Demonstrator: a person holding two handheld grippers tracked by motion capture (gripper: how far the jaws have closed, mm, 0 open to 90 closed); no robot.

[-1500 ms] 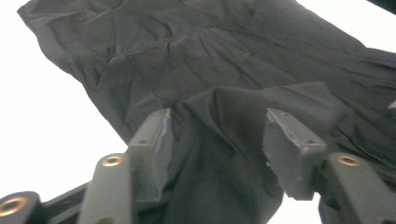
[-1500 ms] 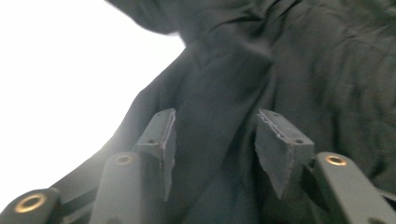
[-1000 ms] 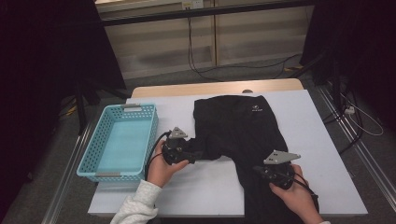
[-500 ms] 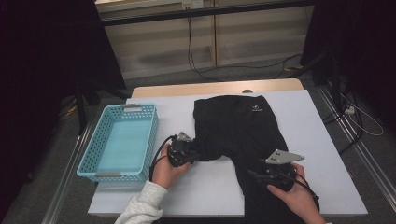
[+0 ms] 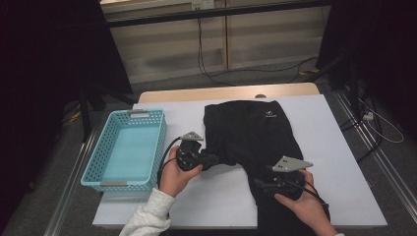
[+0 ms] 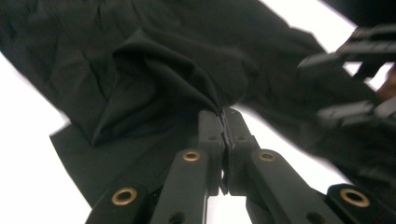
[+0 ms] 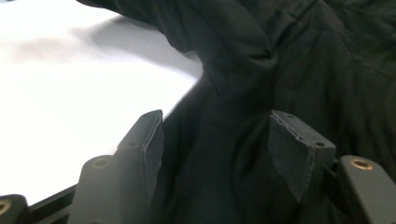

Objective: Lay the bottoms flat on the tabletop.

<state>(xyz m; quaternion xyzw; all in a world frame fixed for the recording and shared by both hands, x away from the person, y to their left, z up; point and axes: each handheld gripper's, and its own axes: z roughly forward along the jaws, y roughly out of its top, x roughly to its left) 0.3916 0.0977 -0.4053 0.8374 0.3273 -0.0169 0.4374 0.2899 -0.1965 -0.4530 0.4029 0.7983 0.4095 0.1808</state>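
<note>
Left gripper (image 5: 212, 159) is hard to read from the high view, where its black jaws merge with the black garment (image 5: 251, 132); the left gripper view settles it, showing the jaws pressed together on a bunched fold of the cloth (image 6: 187, 79), pulled up into a peak at the tips. Right gripper (image 5: 260, 184) has just been opening: in its own view the two pads (image 7: 152, 140) stand spread with dark fabric (image 7: 219, 140) lying between them, neither pad pressing on it. The person's hands (image 5: 173, 178) cover much of each gripper body from above.

The garment is black, matte and creased, with a small white logo (image 5: 270, 115) near its far end. It lies along the middle of the white worktop (image 5: 334, 147), its top toward the far edge, and its lower part runs off the near edge between the forearms, so its full length is cut off. Its left side edge, where the left gripper holds it, is drawn inward.

From above, a light blue basket (image 5: 93, 167) sits at the worktop's left edge, apart from the garment. The left gripper view catches the other gripper (image 6: 355, 74) blurred at its right side.
</note>
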